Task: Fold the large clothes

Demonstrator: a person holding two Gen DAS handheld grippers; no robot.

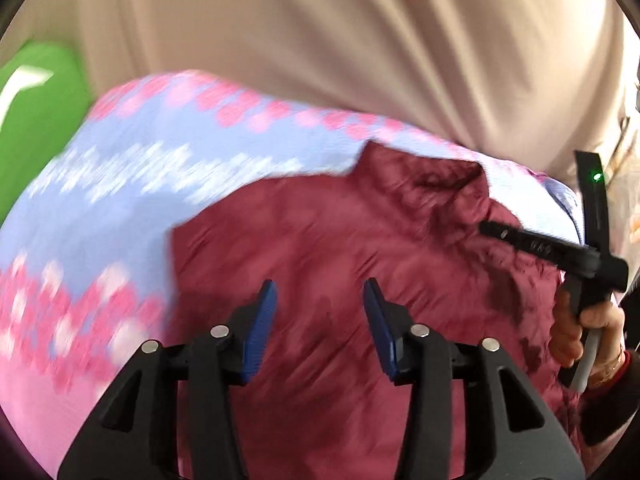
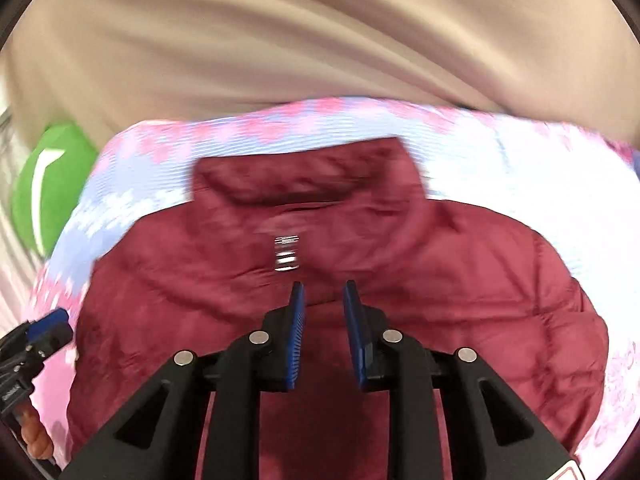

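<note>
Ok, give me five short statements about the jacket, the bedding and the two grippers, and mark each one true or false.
1. The maroon jacket lies on a pink and pale blue patterned cover. True.
2. The left gripper is clamped on the jacket's collar. False: its jaws stand apart with nothing between them.
3. The right gripper holds no cloth. True.
4. A yellow cushion lies beside the cover. False: the cushion is green.
5. The jacket's collar points toward the beige fabric behind it. True.
</note>
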